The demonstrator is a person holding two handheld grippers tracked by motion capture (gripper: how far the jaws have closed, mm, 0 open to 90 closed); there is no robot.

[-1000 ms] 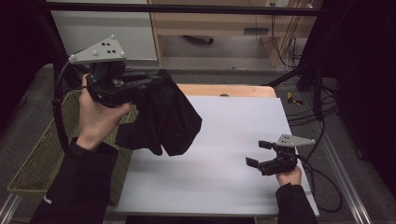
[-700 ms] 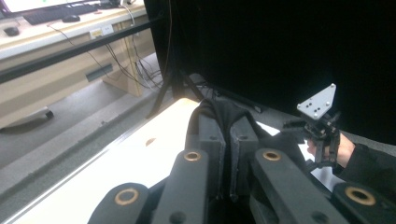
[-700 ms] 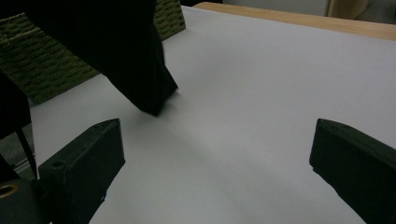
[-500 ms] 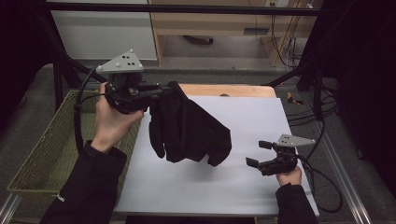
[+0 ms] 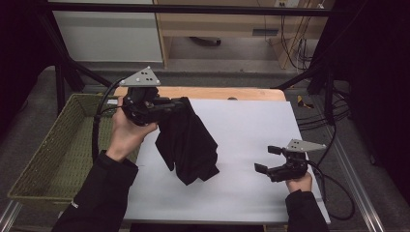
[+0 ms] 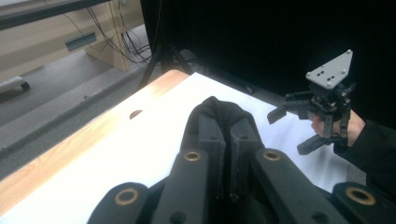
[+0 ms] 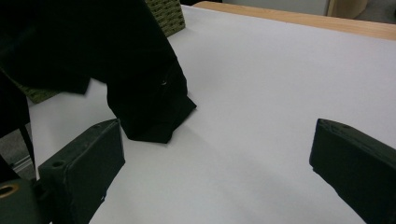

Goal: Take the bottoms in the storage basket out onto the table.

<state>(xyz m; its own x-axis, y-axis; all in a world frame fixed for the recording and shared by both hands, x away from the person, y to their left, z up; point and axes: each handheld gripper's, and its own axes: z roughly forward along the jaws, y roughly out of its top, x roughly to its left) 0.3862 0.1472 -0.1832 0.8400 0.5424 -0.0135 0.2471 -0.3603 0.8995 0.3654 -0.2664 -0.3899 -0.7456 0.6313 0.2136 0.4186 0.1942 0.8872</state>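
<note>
A black garment (image 5: pixel 186 142) hangs from my left gripper (image 5: pixel 181 104), which is shut on its top edge over the left part of the white table (image 5: pixel 251 125). The cloth's lower end rests on the white surface. In the left gripper view the two jaws press together with black cloth (image 6: pixel 215 109) bunched over their tips (image 6: pixel 228 133). My right gripper (image 5: pixel 267 158) sits low at the table's right front, open, with nothing between its jaws. In the right gripper view the garment (image 7: pixel 140 84) lies ahead to the left, past the wide-apart jaws (image 7: pixel 217 154).
A green woven basket (image 5: pixel 53 150) stands off the table's left side. A wooden strip (image 5: pixel 227 93) runs along the table's far edge. Cables (image 5: pixel 338 111) lie on the floor at the right. Dark frame bars (image 5: pixel 183 8) cross overhead.
My left gripper has come down and to the right with the garment, whose lower end now touches the table. The right gripper has not moved.
</note>
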